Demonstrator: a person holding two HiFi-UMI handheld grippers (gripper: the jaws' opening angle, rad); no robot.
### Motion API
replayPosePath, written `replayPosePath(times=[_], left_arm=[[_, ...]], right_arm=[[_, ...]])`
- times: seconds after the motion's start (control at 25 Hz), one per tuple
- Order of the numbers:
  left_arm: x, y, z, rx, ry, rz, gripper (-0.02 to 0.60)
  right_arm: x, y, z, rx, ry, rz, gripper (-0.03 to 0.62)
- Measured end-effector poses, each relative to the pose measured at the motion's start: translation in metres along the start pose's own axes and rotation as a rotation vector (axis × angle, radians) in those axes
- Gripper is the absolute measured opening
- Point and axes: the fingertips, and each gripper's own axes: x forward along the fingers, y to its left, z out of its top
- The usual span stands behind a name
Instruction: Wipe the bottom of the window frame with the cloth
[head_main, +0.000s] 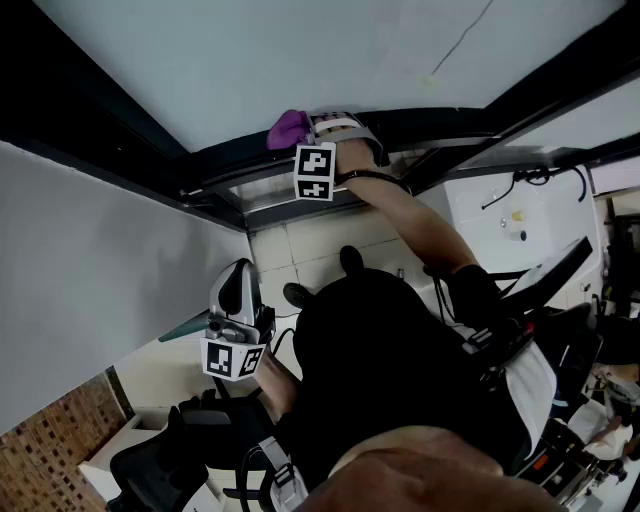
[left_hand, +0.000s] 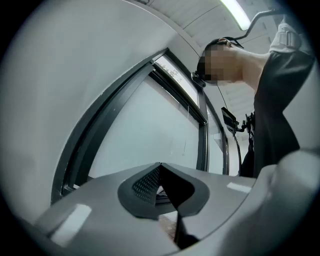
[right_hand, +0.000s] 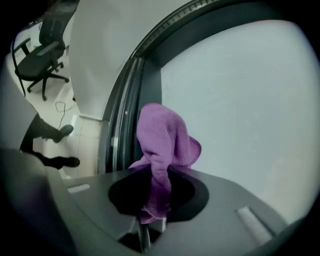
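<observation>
A purple cloth (right_hand: 162, 140) is pinched between the jaws of my right gripper (right_hand: 156, 200), which is shut on it. In the head view that cloth (head_main: 289, 128) is bunched against the dark bottom rail of the window frame (head_main: 420, 125), with the right gripper (head_main: 335, 140) just right of it. The frame's dark track (right_hand: 122, 115) runs beside the cloth in the right gripper view. My left gripper (head_main: 237, 330) is held low, away from the window, its jaws shut with nothing between them (left_hand: 162, 182).
The pale window pane (head_main: 300, 50) fills the upper head view. A grey wall (head_main: 90, 270) stands at the left. Below are a tiled floor (head_main: 290, 250), the person's shoes (head_main: 350, 262) and a black office chair (head_main: 160, 465). White equipment (head_main: 510, 220) stands at right.
</observation>
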Motion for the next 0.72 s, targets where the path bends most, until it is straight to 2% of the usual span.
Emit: replayPosePath(times=[0.16, 0.24, 0.28, 0.36, 0.48, 0.52, 0.6, 0.72], left_arm=[[0.004, -0.005, -0.003, 0.0, -0.005, -0.023, 0.003], [0.002, -0.003, -0.004, -0.005, -0.003, -0.023, 0.003], [0.0, -0.001, -0.004, -0.007, -0.005, -0.017, 0.003], [-0.007, 0.004, -0.003, -0.009, -0.011, 0.005, 0.003], [-0.018, 0.012, -0.001, -0.009, -0.03, 0.04, 0.003], [-0.022, 0.014, 0.0, -0.008, -0.038, 0.048, 0.003], [-0.032, 0.02, 0.003, -0.008, -0.052, 0.067, 0.003], [-0.051, 0.031, 0.006, -0.01, -0.067, 0.109, 0.003]], right_arm=[[0.003, 0.004, -0.034, -0.088, 0.144, 0.019, 0.06], [-0.002, 0.01, -0.042, -0.043, 0.127, 0.087, 0.06], [-0.009, 0.011, -0.038, 0.009, 0.075, 0.131, 0.063], [-0.036, 0.003, -0.005, 0.162, -0.117, 0.207, 0.064], [-0.078, -0.022, 0.08, 0.408, -0.482, 0.304, 0.064], [-0.084, -0.027, 0.11, 0.474, -0.573, 0.338, 0.064], [-0.074, -0.031, 0.16, 0.536, -0.642, 0.355, 0.064], [-0.033, -0.024, 0.22, 0.434, -0.573, 0.279, 0.064]])
